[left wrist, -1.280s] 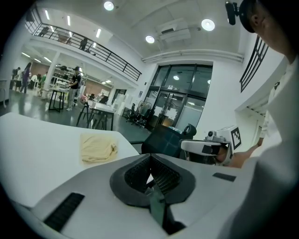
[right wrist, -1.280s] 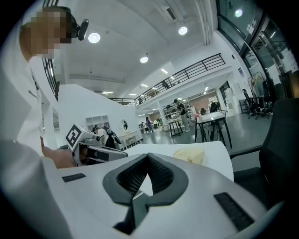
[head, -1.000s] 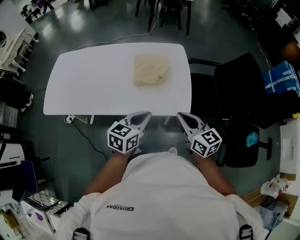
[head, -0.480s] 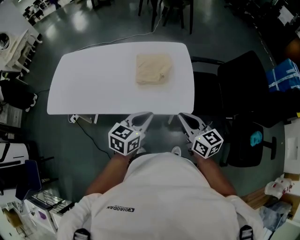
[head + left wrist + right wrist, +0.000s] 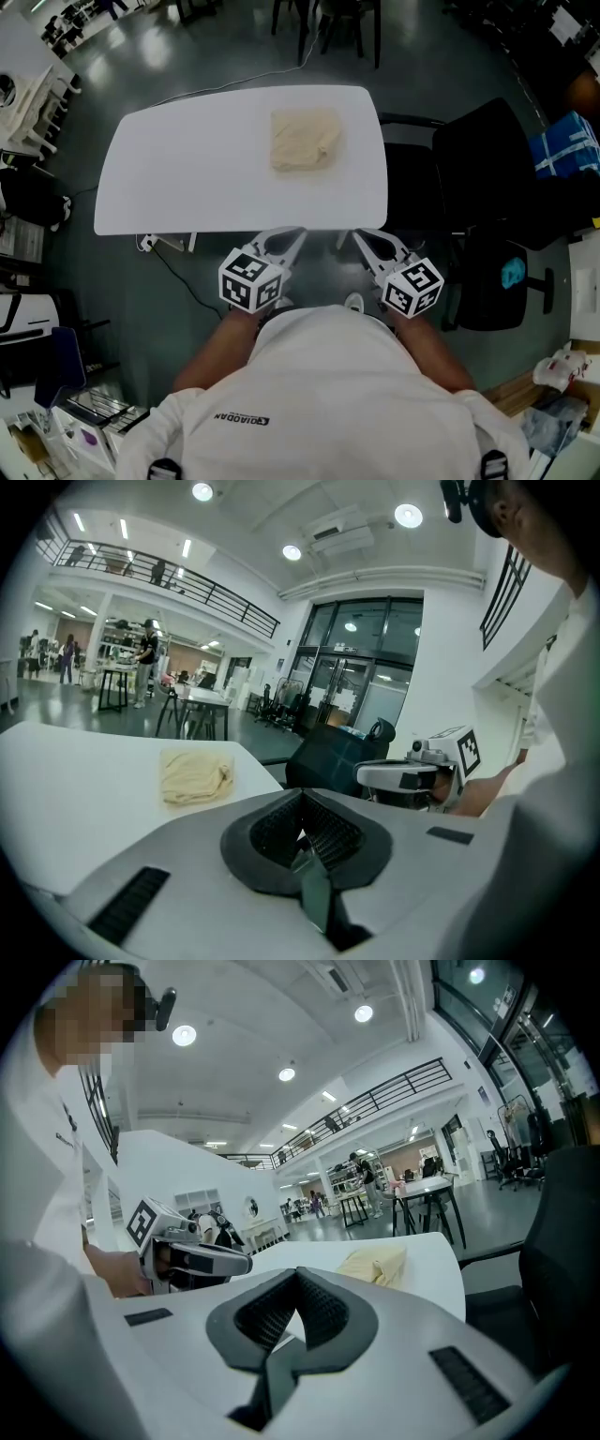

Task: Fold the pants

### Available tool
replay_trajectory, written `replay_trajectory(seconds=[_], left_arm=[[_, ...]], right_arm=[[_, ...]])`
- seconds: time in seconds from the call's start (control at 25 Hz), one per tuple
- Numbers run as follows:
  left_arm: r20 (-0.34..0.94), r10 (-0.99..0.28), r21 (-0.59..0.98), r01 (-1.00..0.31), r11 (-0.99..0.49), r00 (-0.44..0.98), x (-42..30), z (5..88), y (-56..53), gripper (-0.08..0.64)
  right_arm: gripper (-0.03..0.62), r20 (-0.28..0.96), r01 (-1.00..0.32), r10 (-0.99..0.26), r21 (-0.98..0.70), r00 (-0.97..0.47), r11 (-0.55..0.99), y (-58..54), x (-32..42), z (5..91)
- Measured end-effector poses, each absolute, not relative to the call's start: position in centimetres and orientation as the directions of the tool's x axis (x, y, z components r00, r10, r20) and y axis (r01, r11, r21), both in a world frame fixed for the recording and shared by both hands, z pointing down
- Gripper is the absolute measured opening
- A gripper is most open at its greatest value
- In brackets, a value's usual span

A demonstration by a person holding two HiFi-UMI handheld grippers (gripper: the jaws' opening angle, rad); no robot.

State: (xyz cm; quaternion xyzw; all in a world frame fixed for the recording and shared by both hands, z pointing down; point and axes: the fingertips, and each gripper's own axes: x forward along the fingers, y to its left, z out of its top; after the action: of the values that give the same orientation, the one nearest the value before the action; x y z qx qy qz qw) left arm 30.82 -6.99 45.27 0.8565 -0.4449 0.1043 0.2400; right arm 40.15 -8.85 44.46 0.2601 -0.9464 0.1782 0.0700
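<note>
The beige pants (image 5: 305, 141) lie folded into a small square bundle on the far right part of the white table (image 5: 187, 169). Both grippers hover off the table, just short of its near edge and close to my body. My left gripper (image 5: 296, 232) is shut and holds nothing, and my right gripper (image 5: 357, 234) is likewise shut and empty. In the left gripper view the pants (image 5: 194, 776) lie well beyond the closed jaws (image 5: 302, 832). The right gripper view shows the pants (image 5: 375, 1265) ahead on the table, past its jaws (image 5: 298, 1314).
A black office chair (image 5: 487, 169) stands right of the table, with a second dark chair (image 5: 492, 281) nearer me. A cable (image 5: 178, 272) runs on the floor under the table's near left corner. More tables and people are far off in the hall.
</note>
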Motion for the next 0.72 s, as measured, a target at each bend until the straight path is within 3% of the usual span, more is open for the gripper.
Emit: replay_trajectory(seconds=[0.72], left_arm=[[0.391, -0.714, 0.311, -0.814, -0.491, 0.58, 29.92, 45.24, -7.99, 0.028]], right_arm=[[0.018, 0.236, -0.538, -0.485, -0.308, -0.842, 0.784, -9.67, 39.81, 44.68]])
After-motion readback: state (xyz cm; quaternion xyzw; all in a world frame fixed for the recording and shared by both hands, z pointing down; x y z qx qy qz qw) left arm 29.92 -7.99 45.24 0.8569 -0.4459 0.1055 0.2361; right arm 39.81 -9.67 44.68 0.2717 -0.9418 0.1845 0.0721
